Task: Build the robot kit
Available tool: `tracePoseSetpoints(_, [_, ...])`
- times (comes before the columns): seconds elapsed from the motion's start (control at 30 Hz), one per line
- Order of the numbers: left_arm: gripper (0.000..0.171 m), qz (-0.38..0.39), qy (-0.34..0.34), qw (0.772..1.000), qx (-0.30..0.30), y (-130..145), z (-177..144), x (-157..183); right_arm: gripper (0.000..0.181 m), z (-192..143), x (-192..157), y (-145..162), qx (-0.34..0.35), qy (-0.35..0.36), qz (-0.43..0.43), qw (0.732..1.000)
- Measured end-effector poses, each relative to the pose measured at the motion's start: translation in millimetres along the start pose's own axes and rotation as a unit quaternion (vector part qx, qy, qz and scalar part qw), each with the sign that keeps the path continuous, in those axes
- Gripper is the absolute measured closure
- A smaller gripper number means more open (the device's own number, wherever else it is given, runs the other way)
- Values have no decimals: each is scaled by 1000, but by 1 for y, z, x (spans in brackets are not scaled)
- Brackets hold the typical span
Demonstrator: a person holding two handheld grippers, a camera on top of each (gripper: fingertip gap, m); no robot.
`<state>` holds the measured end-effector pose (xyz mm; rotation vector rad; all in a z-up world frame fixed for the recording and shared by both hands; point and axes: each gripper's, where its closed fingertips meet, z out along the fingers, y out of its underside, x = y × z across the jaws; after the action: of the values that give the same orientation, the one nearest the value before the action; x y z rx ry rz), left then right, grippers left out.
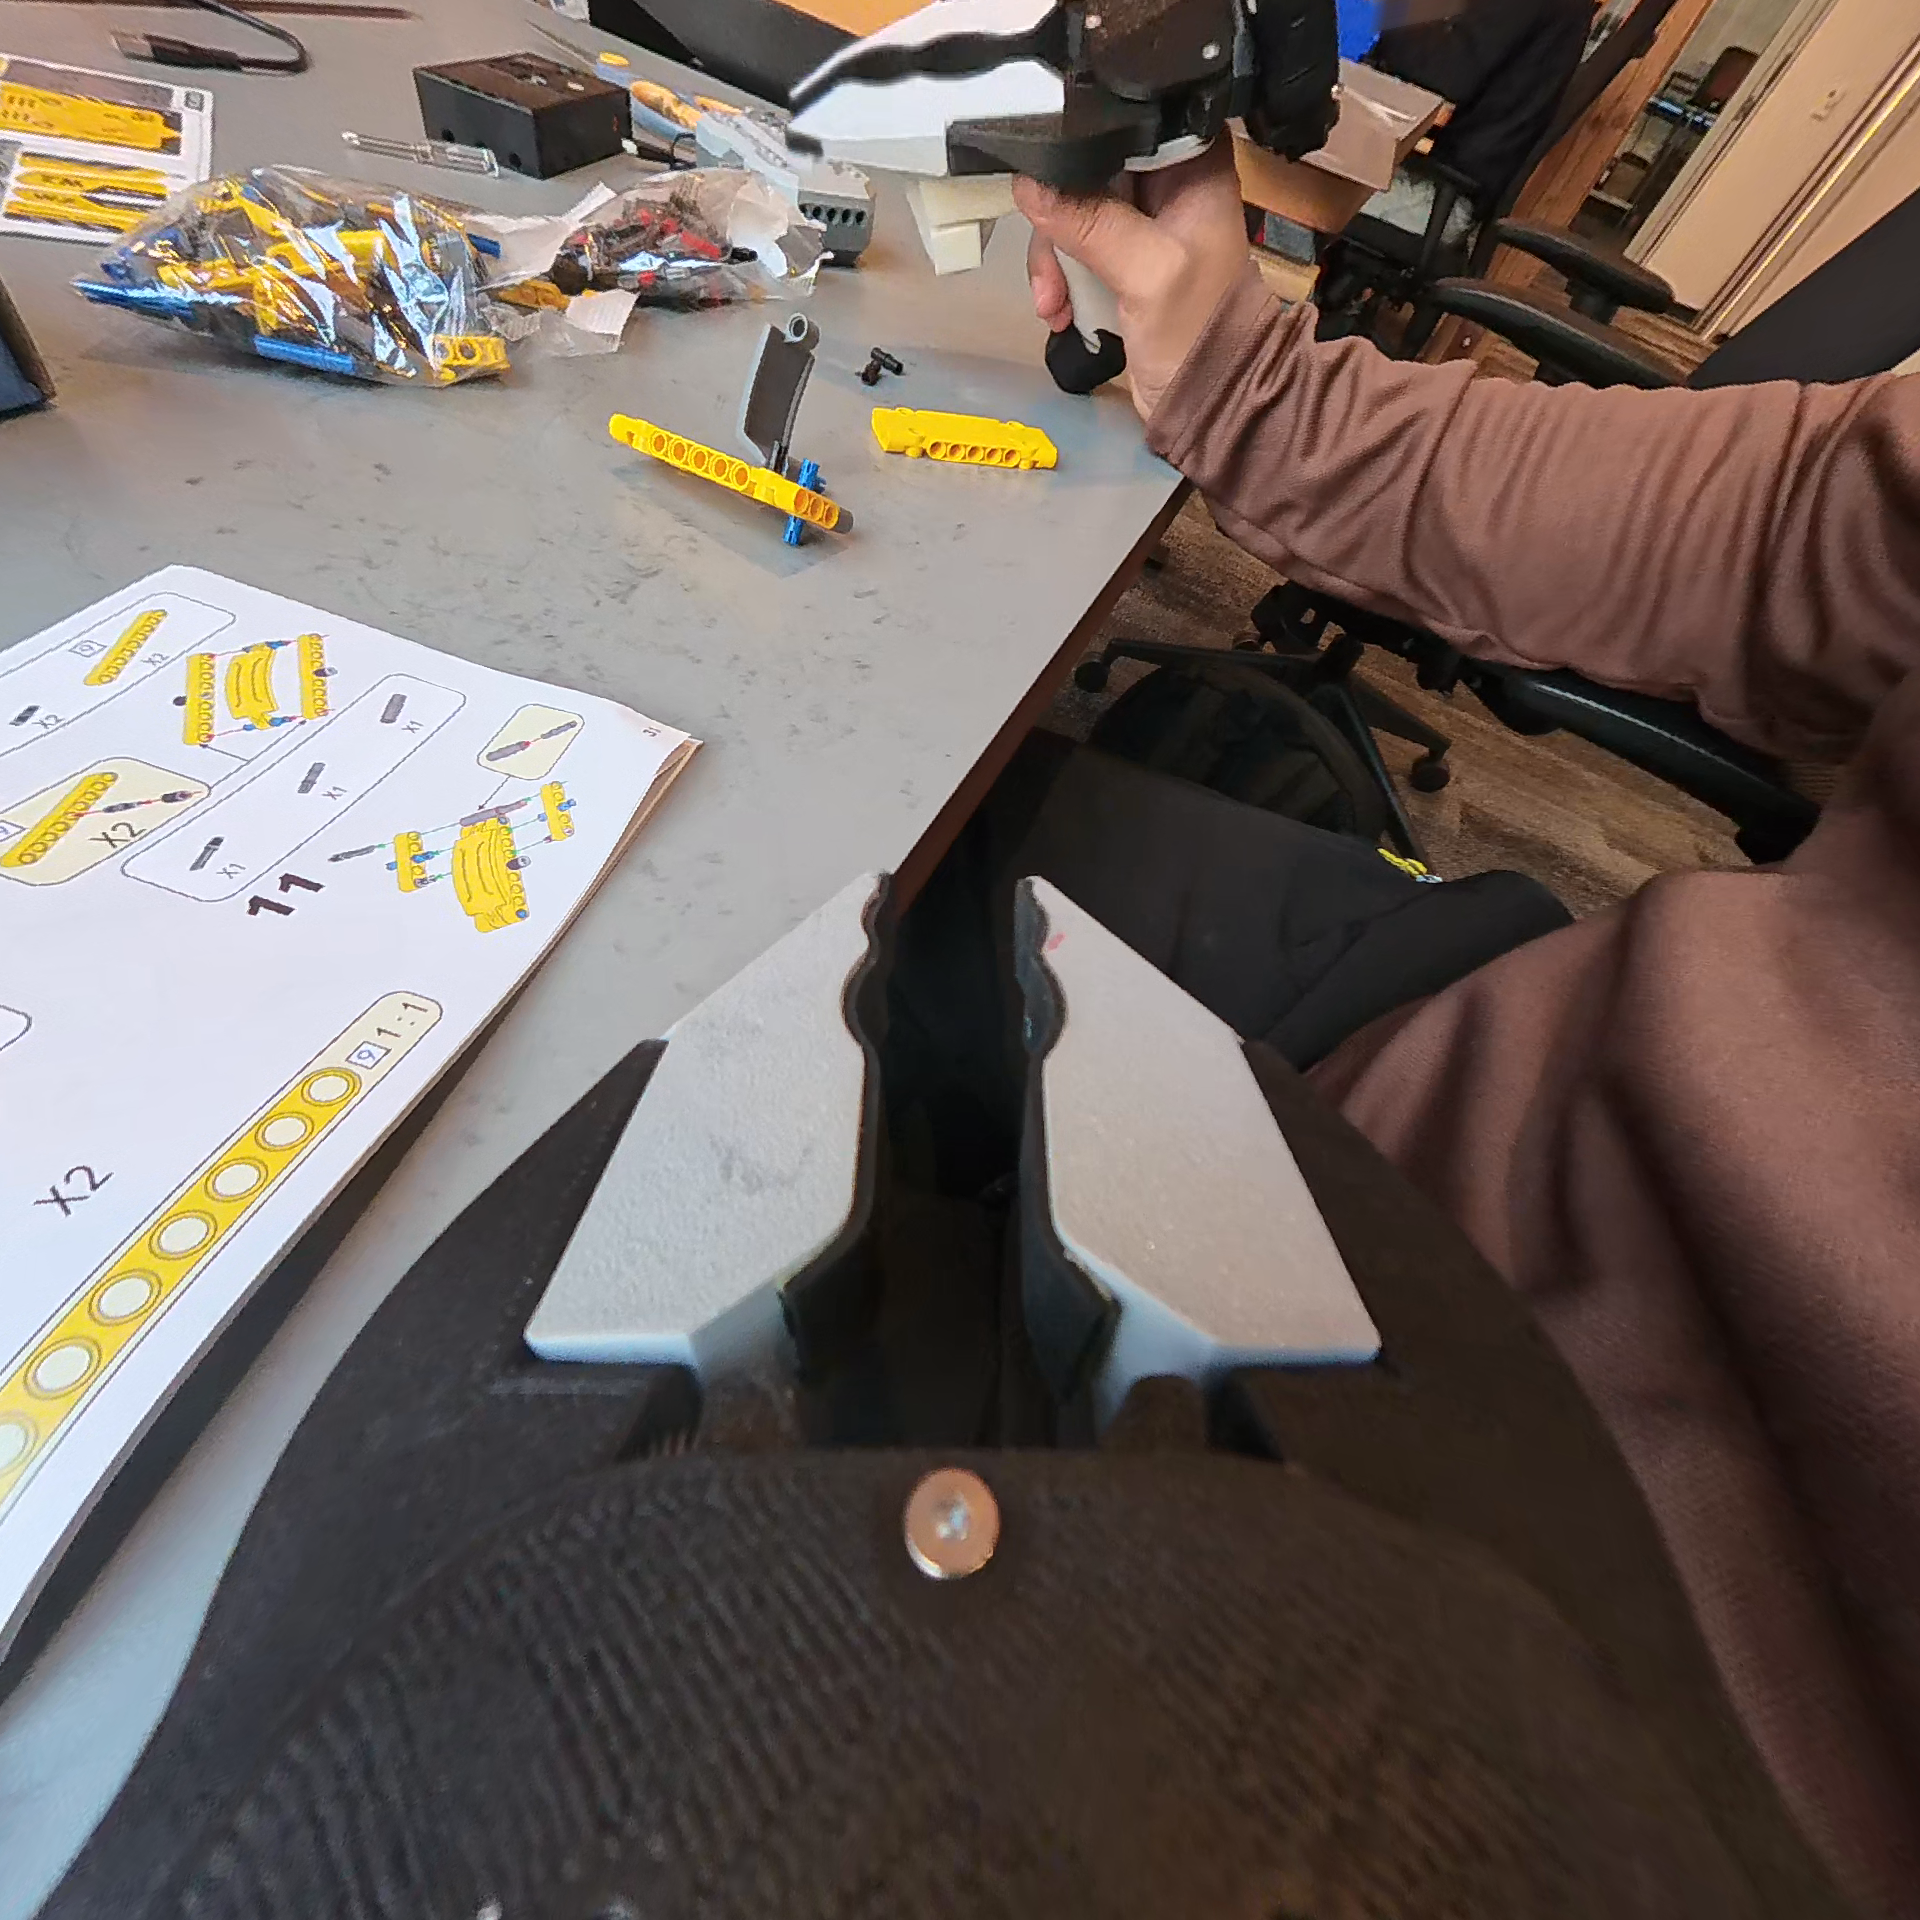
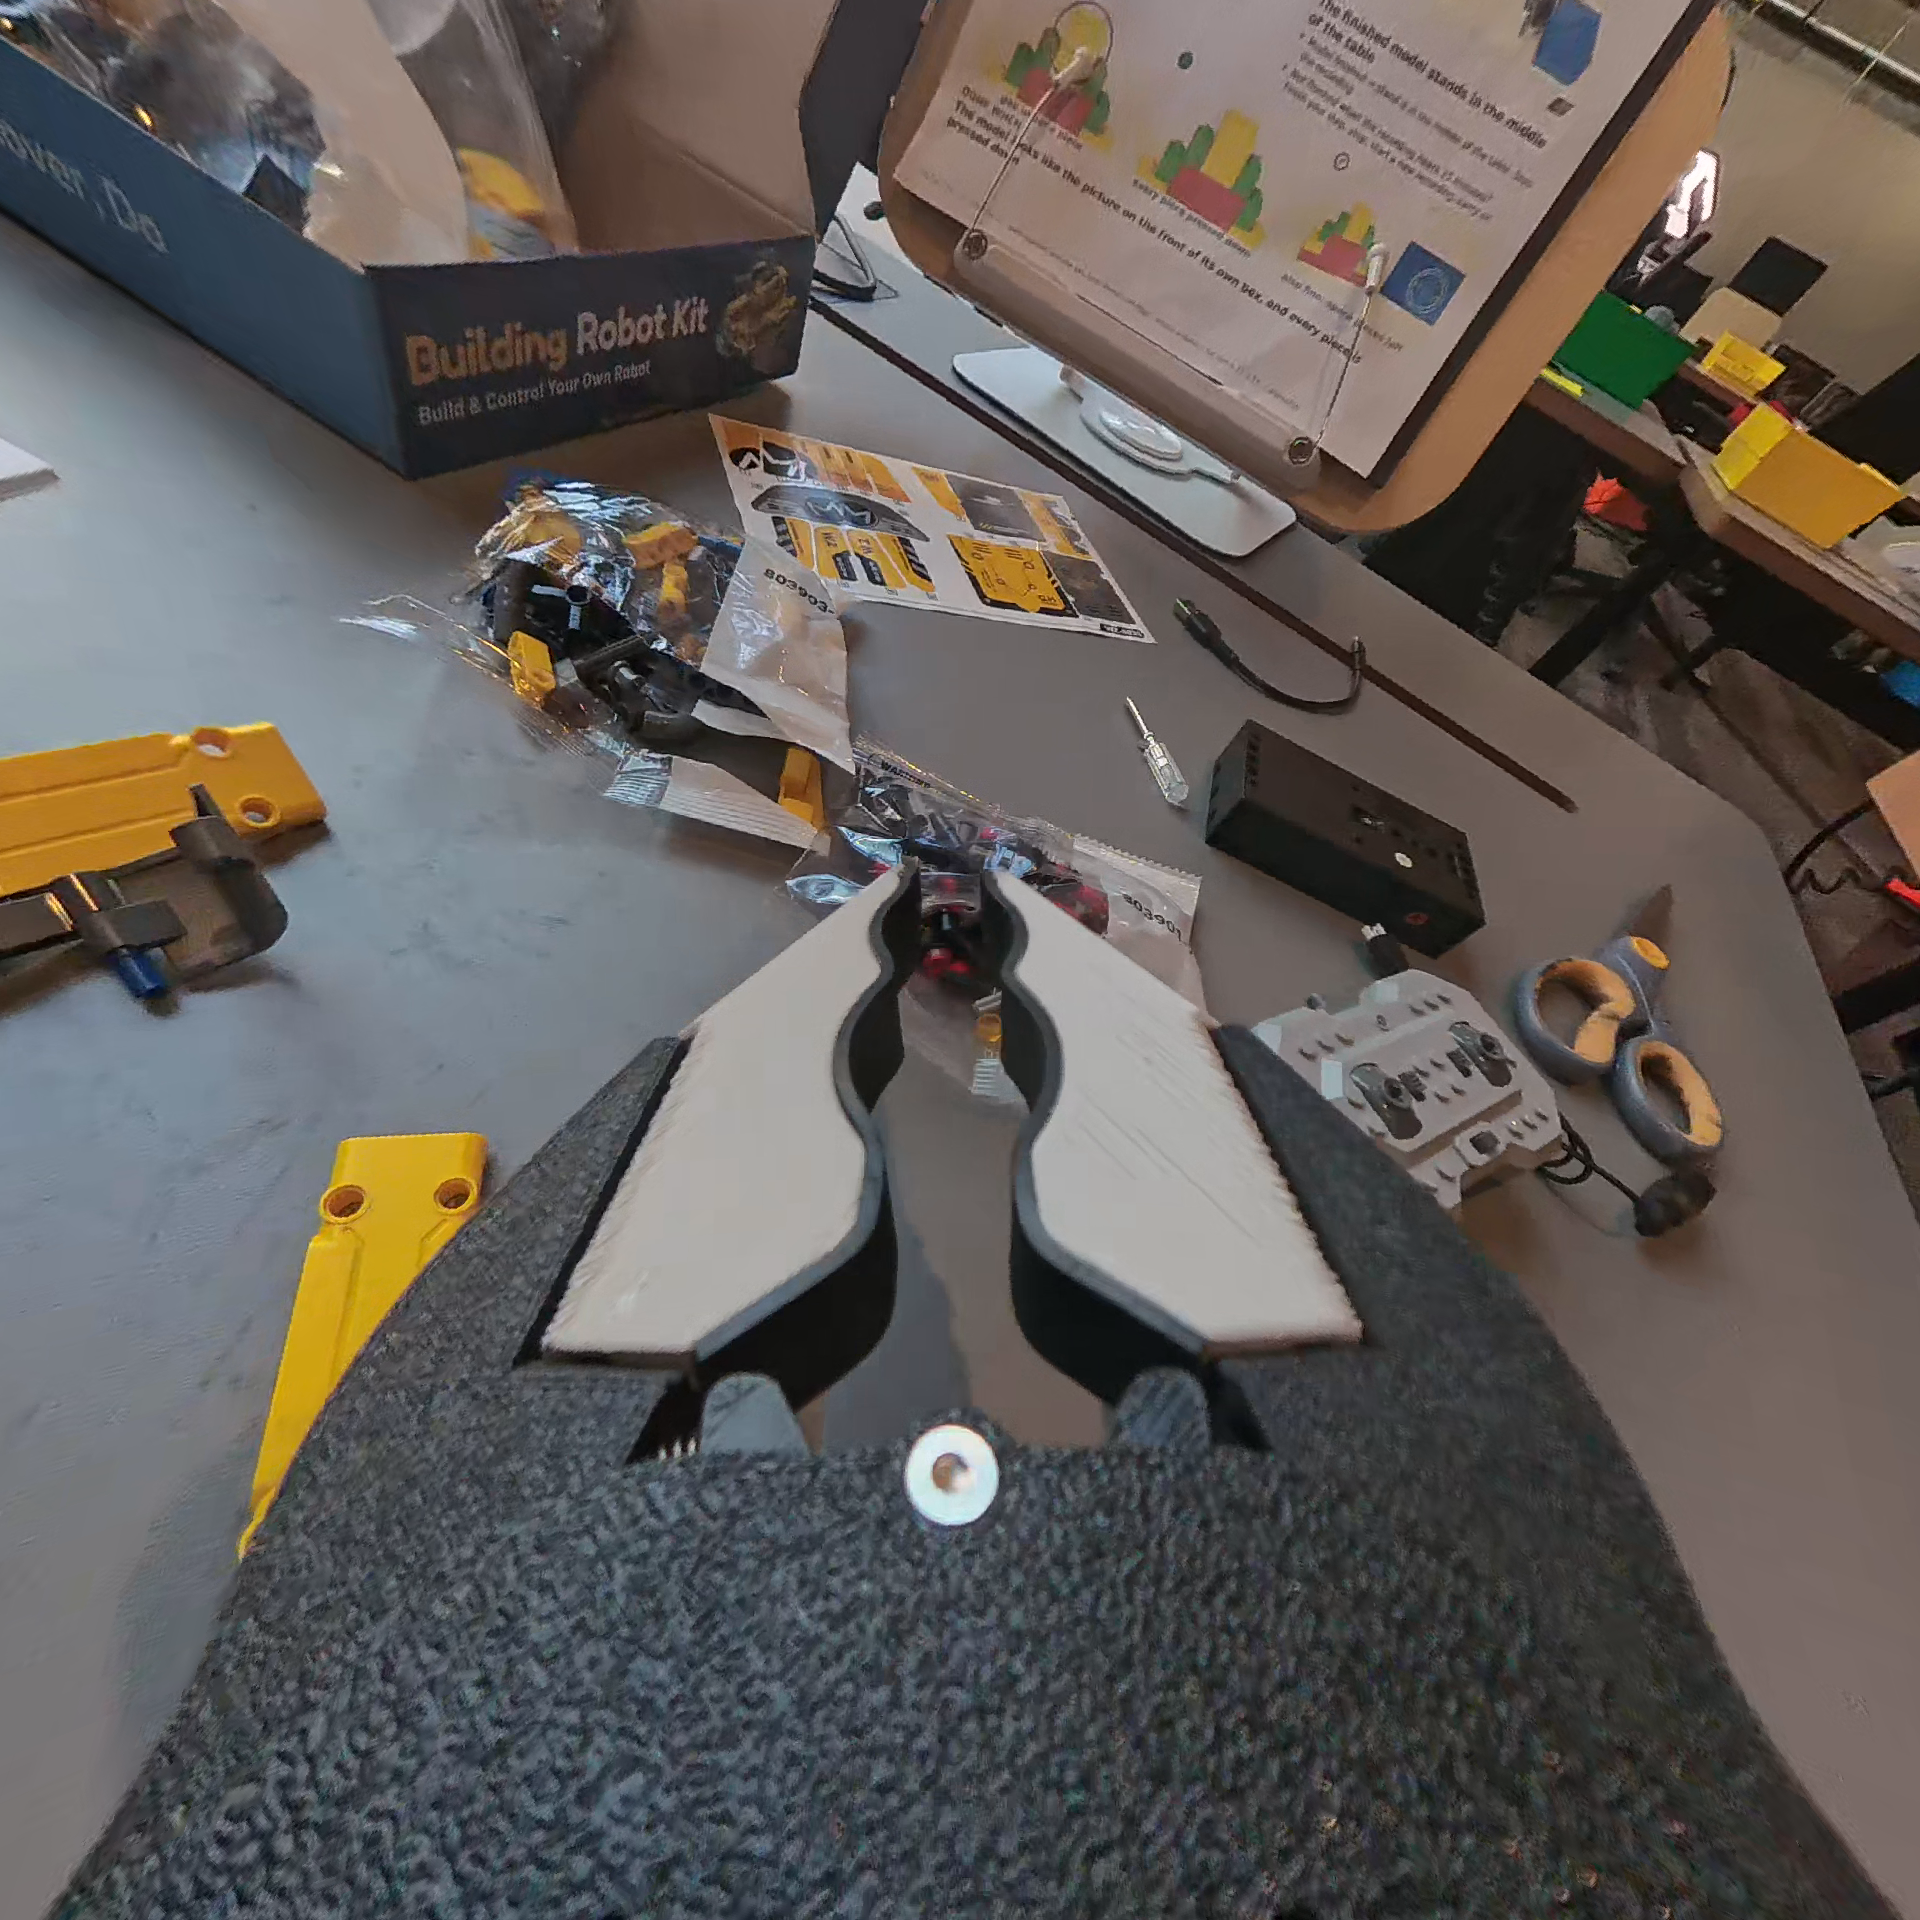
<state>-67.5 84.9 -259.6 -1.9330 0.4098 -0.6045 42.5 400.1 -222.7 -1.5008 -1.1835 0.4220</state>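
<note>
My left gripper point(image 1: 956, 904) is open and empty, at the near edge of the grey table point(image 1: 520, 540), its tips over the edge. An open instruction booklet point(image 1: 260, 883) lies to its left. Farther off lie a yellow beam with a grey panel and blue pin point(image 1: 727, 473), a yellow panel point(image 1: 961, 436) and a small black connector point(image 1: 878, 366). My right gripper point(image 2: 948, 894) is narrowly open and empty, above a clear bag of red and black small parts point(image 2: 1132, 914). A hand holds it above the table's far side in the left wrist view point(image 1: 831, 104).
A bag of yellow and black parts point(image 2: 623, 634), a sticker sheet point(image 2: 935, 530), a blue kit box point(image 2: 468, 332), a black box point(image 2: 1340, 842), a grey hub point(image 2: 1403, 1081), scissors point(image 2: 1621, 1029) and a screwdriver point(image 2: 1153, 753) lie around. A yellow assembly point(image 2: 135, 800) and yellow panel point(image 2: 353, 1278) are left. Office chairs point(image 1: 1558, 312) stand beyond the edge. My right fingertips sit around 35 cm from my left ones.
</note>
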Motion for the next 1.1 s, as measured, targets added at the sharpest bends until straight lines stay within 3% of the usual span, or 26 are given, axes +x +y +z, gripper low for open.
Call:
tracePoseSetpoints(0.37, [152, 2, -1, 1000, -1, 0, -1, 0, 171, -5, 12, -2, 16, 11, 38, 999])
tracePoseSetpoints(1.1, [153, 0, -1, 1000, -1, 1, -2, 0, 173, -5, 13, -3, 17, 16, 37, 999])
